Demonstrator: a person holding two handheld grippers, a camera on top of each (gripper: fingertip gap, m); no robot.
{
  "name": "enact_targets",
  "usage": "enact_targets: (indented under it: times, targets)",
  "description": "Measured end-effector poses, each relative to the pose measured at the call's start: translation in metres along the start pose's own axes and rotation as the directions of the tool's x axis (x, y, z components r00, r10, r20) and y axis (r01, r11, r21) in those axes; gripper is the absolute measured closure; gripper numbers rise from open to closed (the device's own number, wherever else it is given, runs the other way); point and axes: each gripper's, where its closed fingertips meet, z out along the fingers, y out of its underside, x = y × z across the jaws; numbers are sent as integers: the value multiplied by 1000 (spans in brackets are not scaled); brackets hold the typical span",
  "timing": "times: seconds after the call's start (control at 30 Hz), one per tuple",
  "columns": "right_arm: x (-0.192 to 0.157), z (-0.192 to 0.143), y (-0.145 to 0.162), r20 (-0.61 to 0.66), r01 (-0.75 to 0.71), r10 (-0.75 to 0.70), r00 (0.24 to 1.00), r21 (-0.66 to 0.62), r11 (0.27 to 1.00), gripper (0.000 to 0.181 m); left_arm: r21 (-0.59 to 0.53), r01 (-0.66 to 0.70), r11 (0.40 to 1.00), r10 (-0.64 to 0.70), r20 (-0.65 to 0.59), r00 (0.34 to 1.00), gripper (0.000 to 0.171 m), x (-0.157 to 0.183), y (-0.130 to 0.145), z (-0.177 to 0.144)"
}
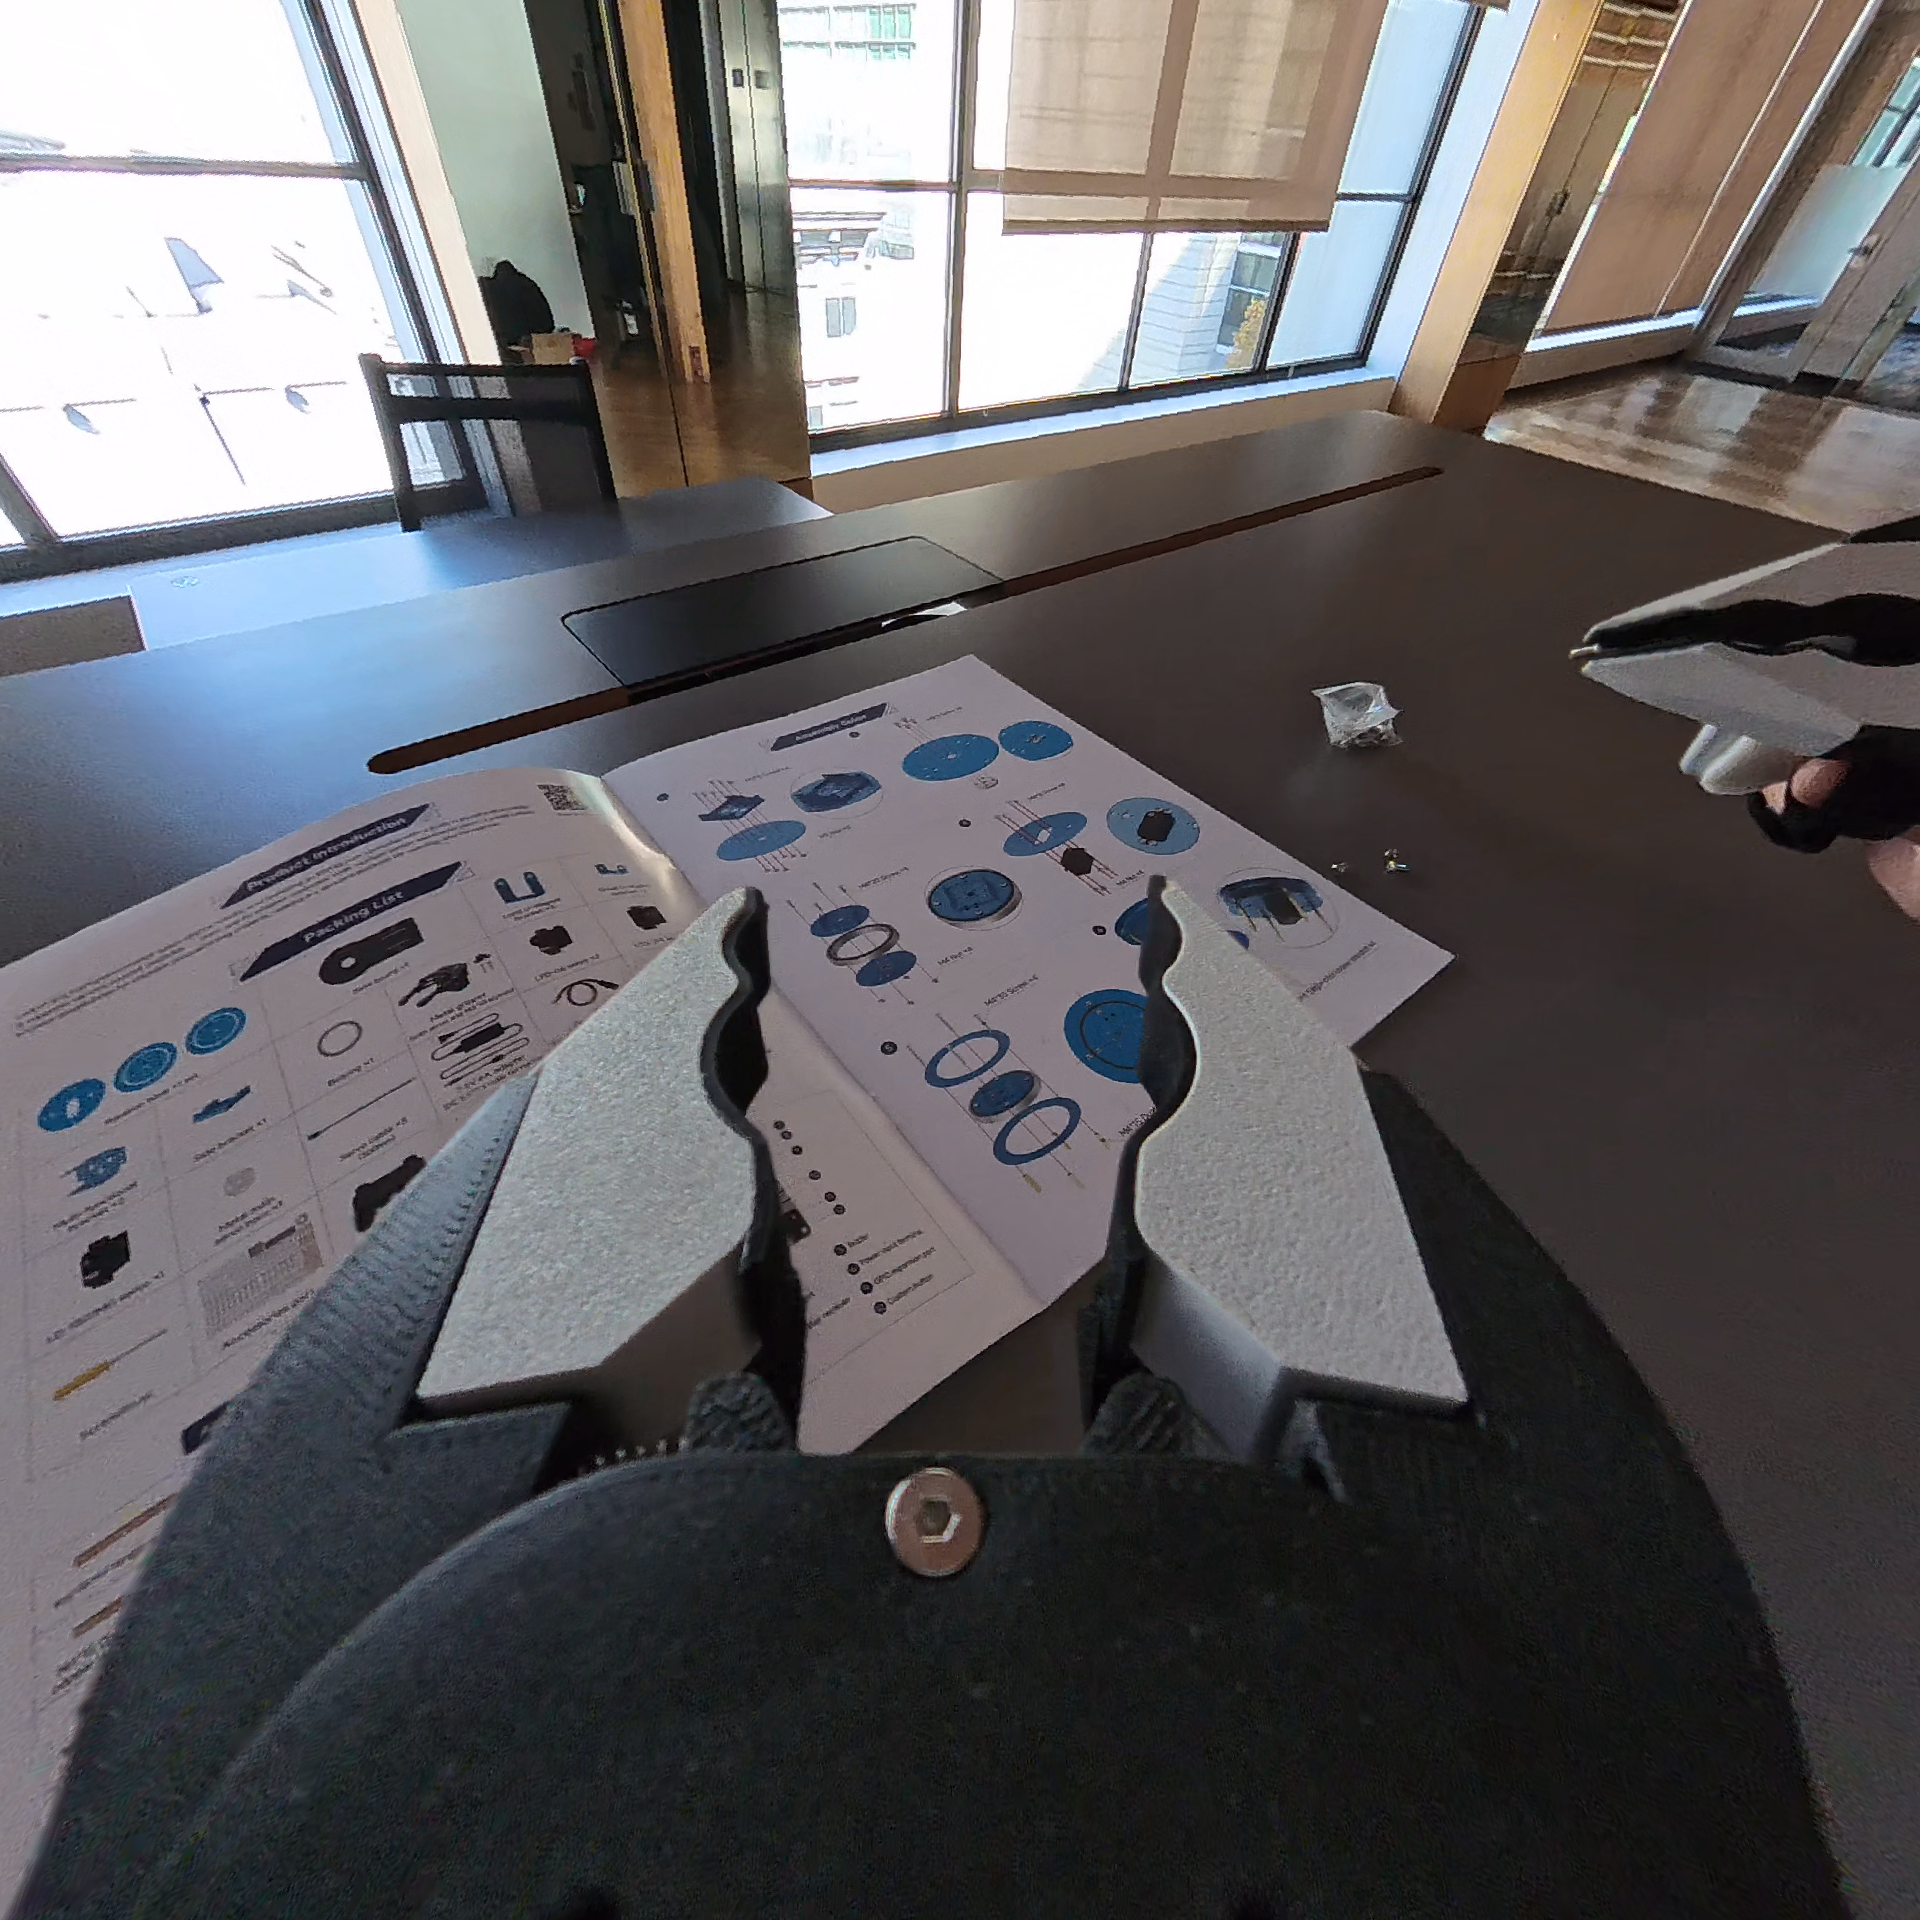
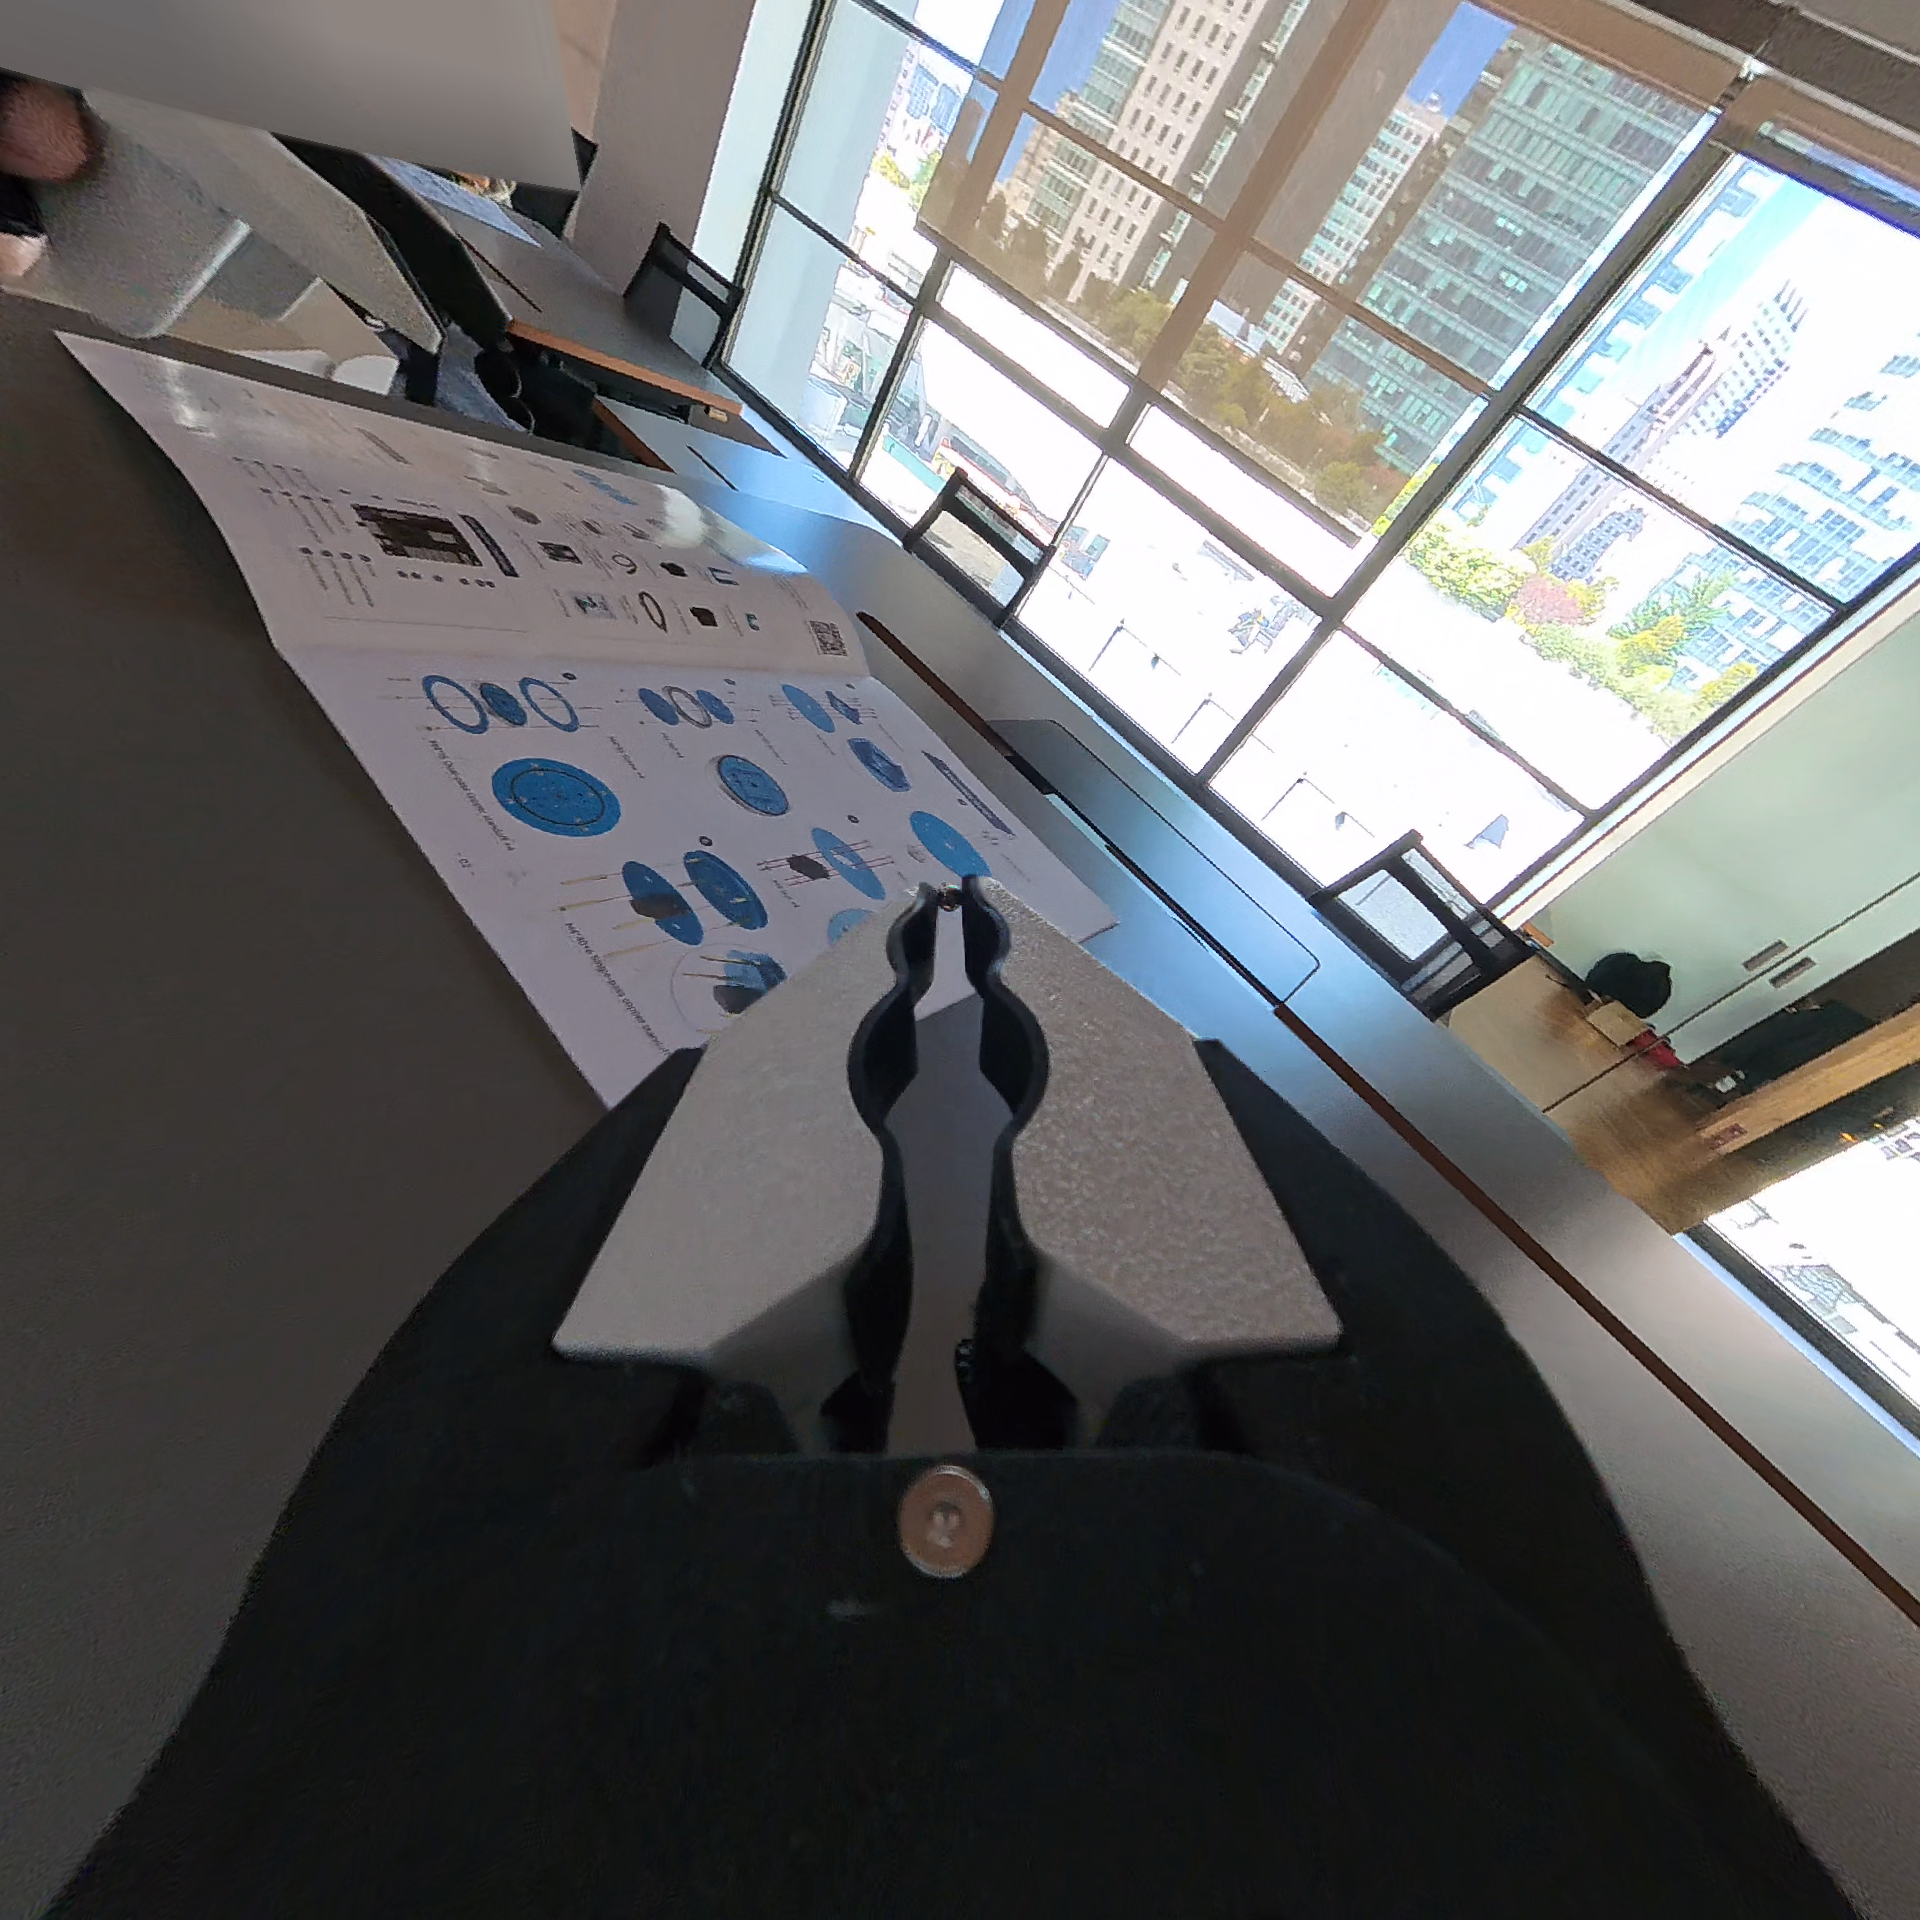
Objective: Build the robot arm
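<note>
An open instruction booklet [image 1: 416, 987] with blue part diagrams lies flat on the dark table [image 1: 1610, 1091]. My left gripper [image 1: 956, 899] is open and empty, hovering just above the booklet's middle fold. My right gripper [image 2: 945, 894] is shut on a tiny metal screw [image 2: 948, 900] at its fingertips, held above the table by the booklet's [image 2: 623, 748] right edge. It also shows in the left wrist view [image 1: 1584, 652], held by a gloved hand [image 1: 1829, 800]. A small clear bag of screws [image 1: 1354, 715] and two or three loose screws [image 1: 1377, 860] lie on the table under it.
A closed cable hatch [image 1: 779, 603] and a long slot [image 1: 1195, 530] run across the table behind the booklet. Dark chairs [image 1: 488, 436] stand by the large windows [image 1: 1039, 291]. The left gripper's body [image 2: 208, 239] shows far off in the right wrist view.
</note>
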Motion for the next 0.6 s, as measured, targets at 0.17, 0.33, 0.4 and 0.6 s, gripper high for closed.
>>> enact_targets:
  times: [0.17, 0.33, 0.4, 0.6]
  targets:
    - [-10, -3, -9, 48, -60, 58, 997, 26, 998, 178, -2, -14, 1000, 14, -26, 1000, 101, 4, 1, 1]
    - [-21, 0, -11, 76, -47, 46, 996, 19, 999, 178, -24, -12, 1000, 11, -45, 999, 101, 6, 7, 4]
    - [-24, 1, -7, 89, -55, 55, 995, 3, 998, 178, -36, -17, 999, 16, -42, 999, 101, 5, 10, 6]
    - [-22, 5, -3, 96, -95, 96, 991, -17, 995, 178, -74, -38, 997, 36, -34, 999, 102, 3, 18, 10]
